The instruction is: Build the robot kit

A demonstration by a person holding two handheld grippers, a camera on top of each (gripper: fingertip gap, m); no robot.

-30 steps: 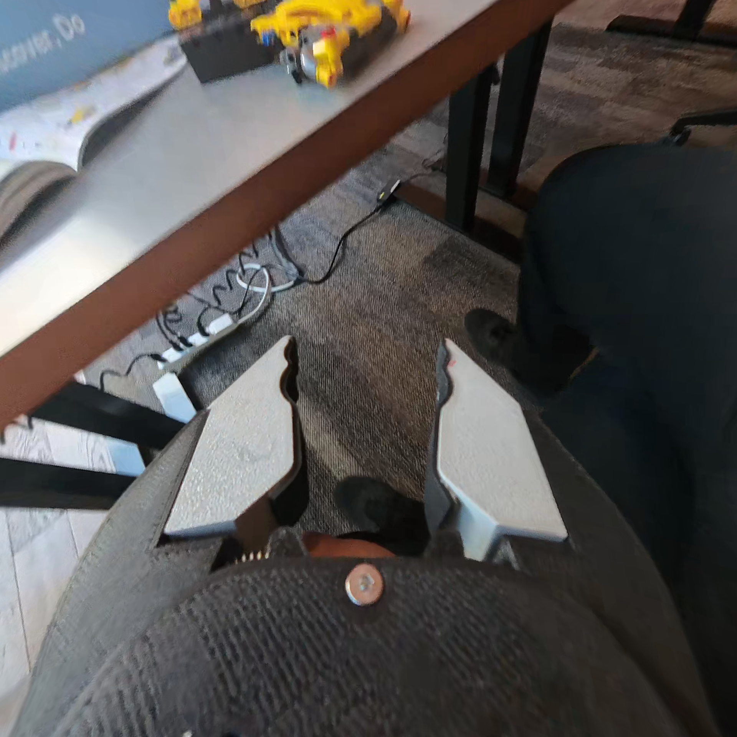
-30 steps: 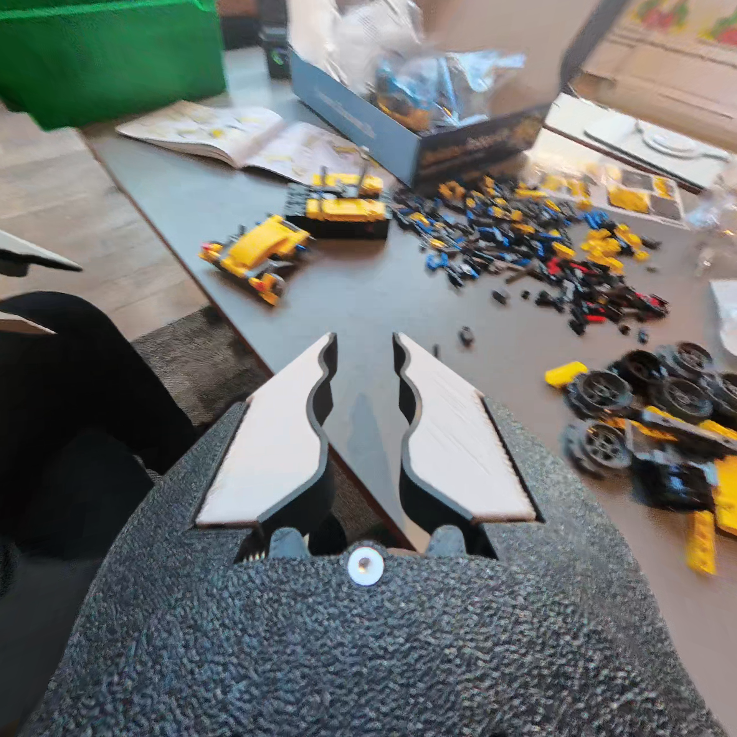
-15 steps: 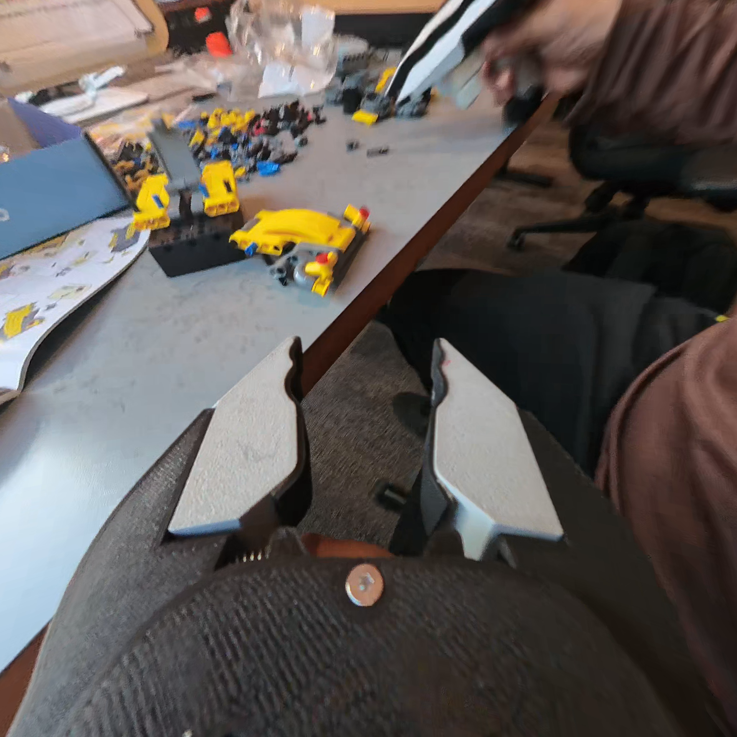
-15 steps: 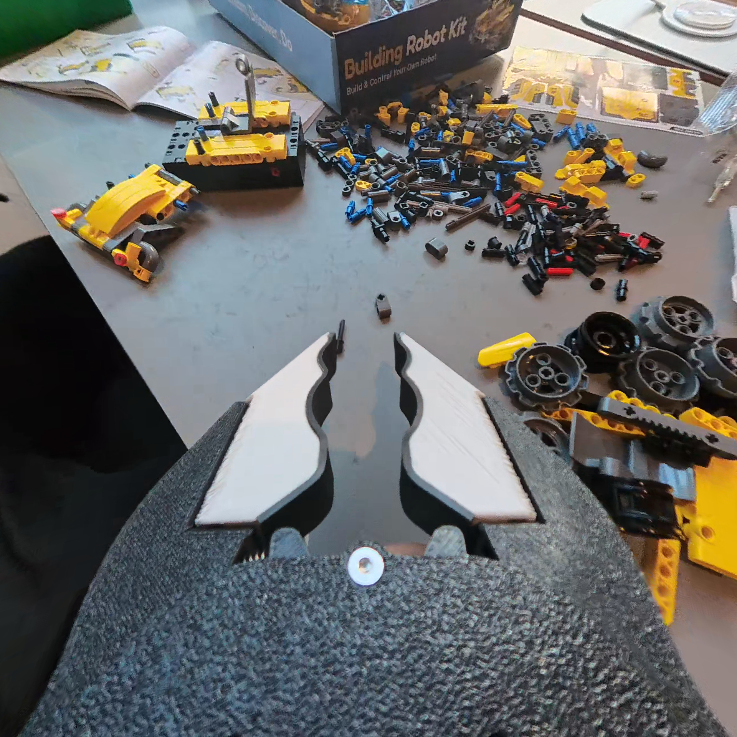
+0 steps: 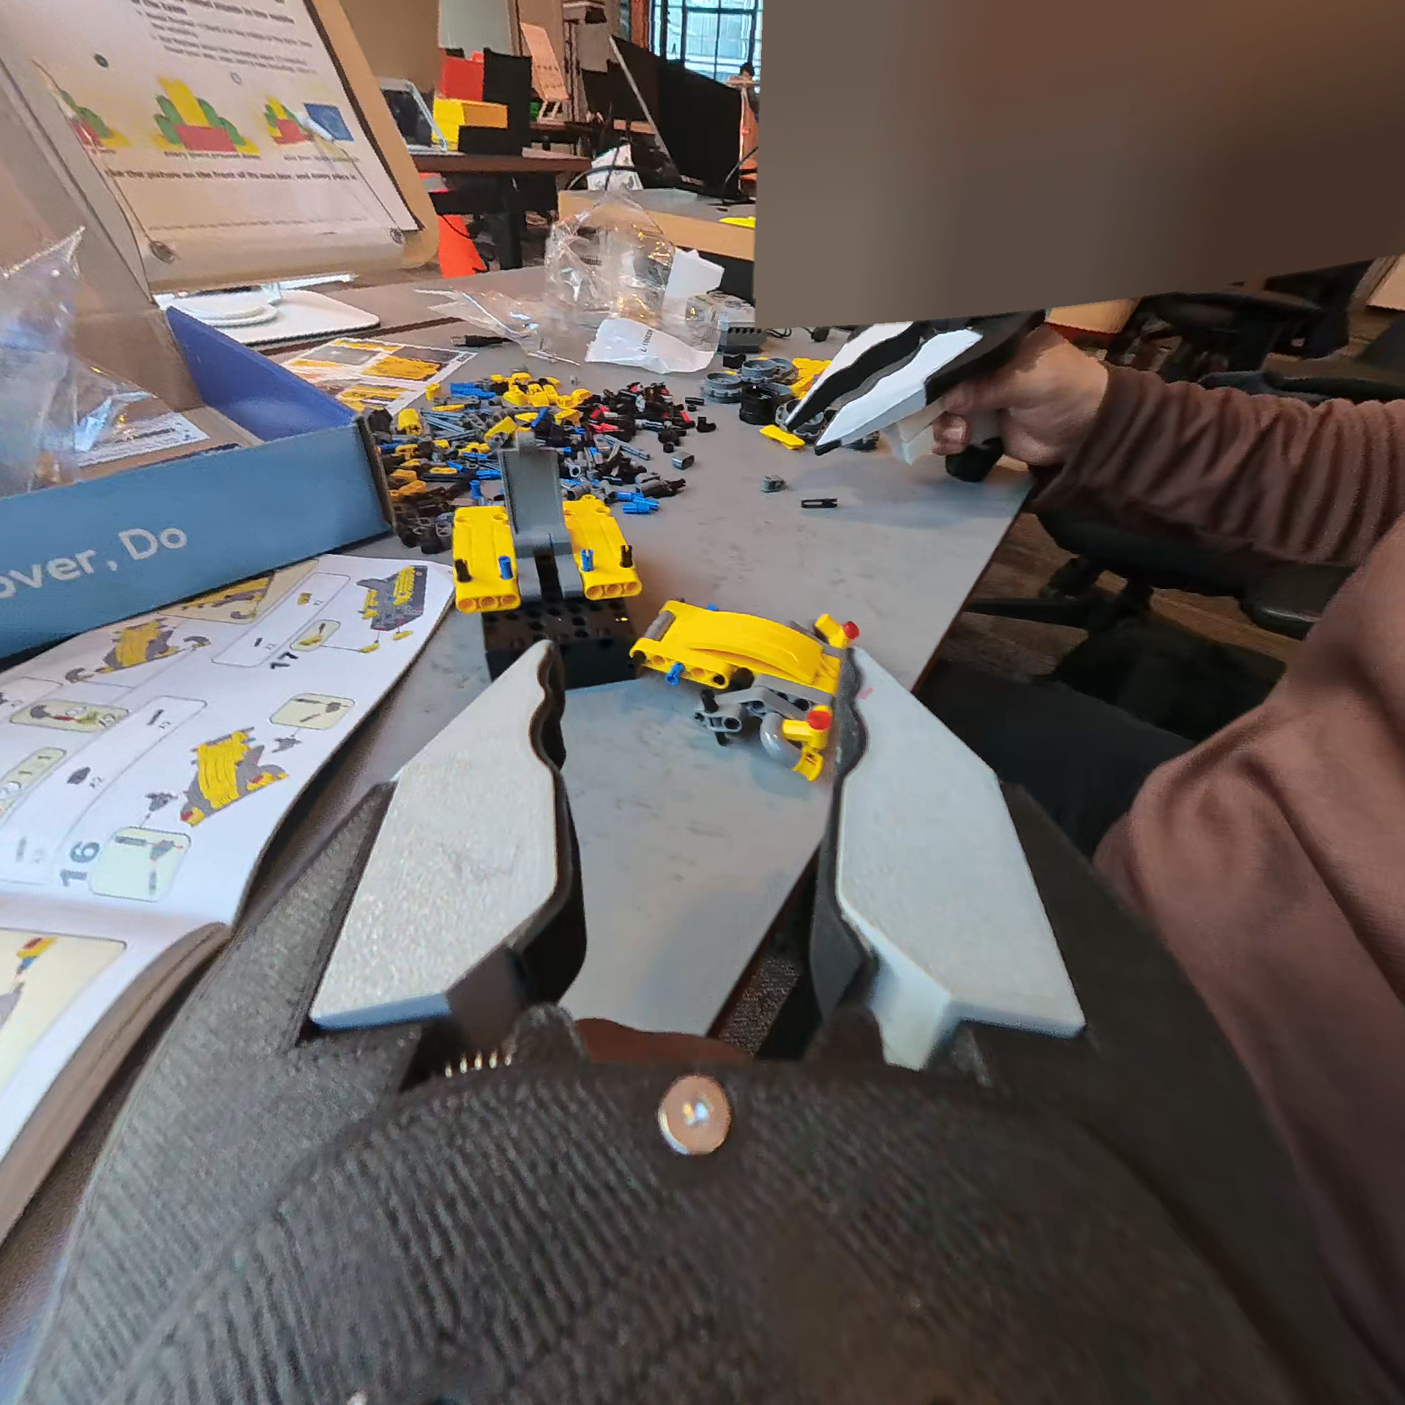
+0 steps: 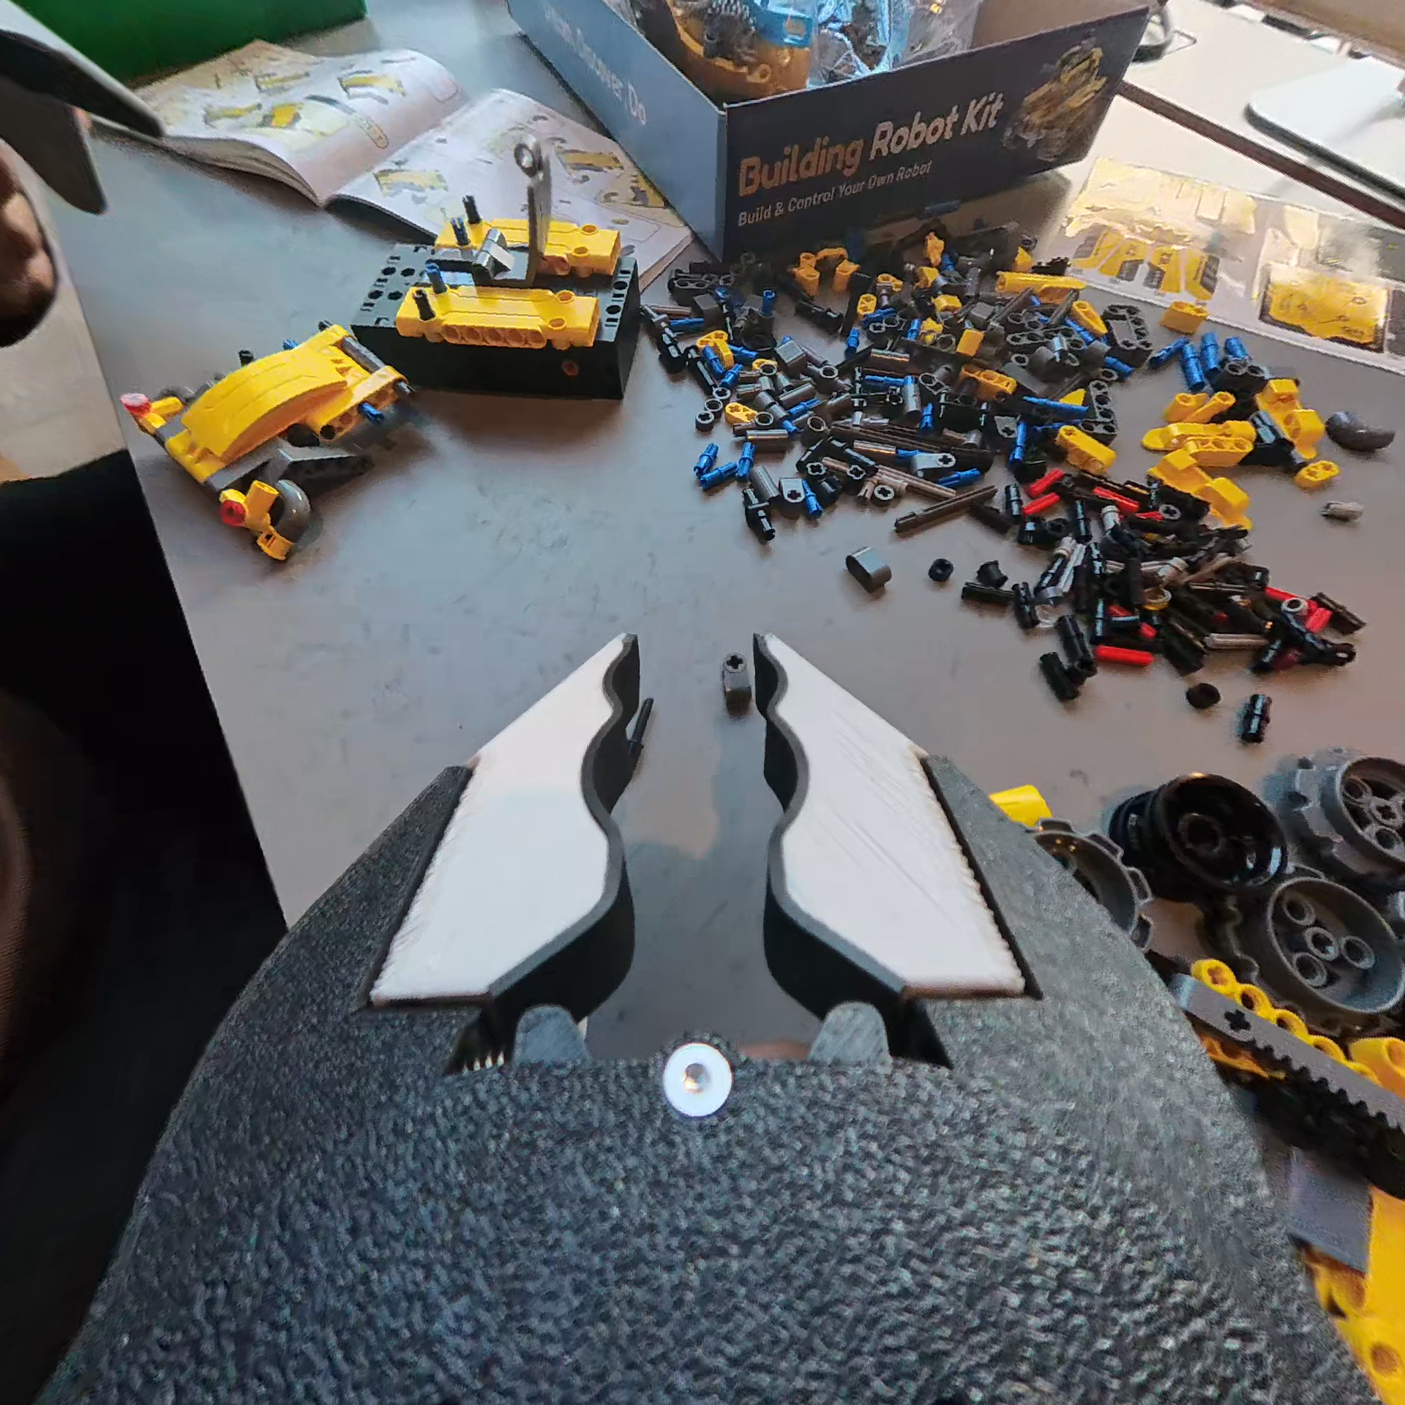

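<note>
My left gripper (image 5: 696,661) is open and empty above the grey table's near edge. Just beyond its fingertips lies a small yellow and grey brick assembly (image 5: 749,677), and behind that a black block with yellow beams and a grey upright (image 5: 543,578). My right gripper (image 6: 696,654) is open and empty, low over the table. A small dark grey connector (image 6: 736,675) lies between its tips by the right finger, and a thin black pin (image 6: 640,726) by the left finger. The right gripper also shows in the left wrist view (image 5: 874,384), held by a hand.
A pile of loose black, blue, yellow and red parts (image 6: 988,426) spreads across the table. Several wheels (image 6: 1292,882) lie at the right. A blue kit box (image 6: 874,99) and an open instruction booklet (image 5: 152,722) lie behind and left. The table edge (image 5: 973,578) runs beside a person's legs. Across from one pair of fingers to the other is roughly 25 cm.
My left gripper has swung up from under the table to above its edge, facing the assemblies. My right gripper has moved forward and lower over the table, toward the small connector.
</note>
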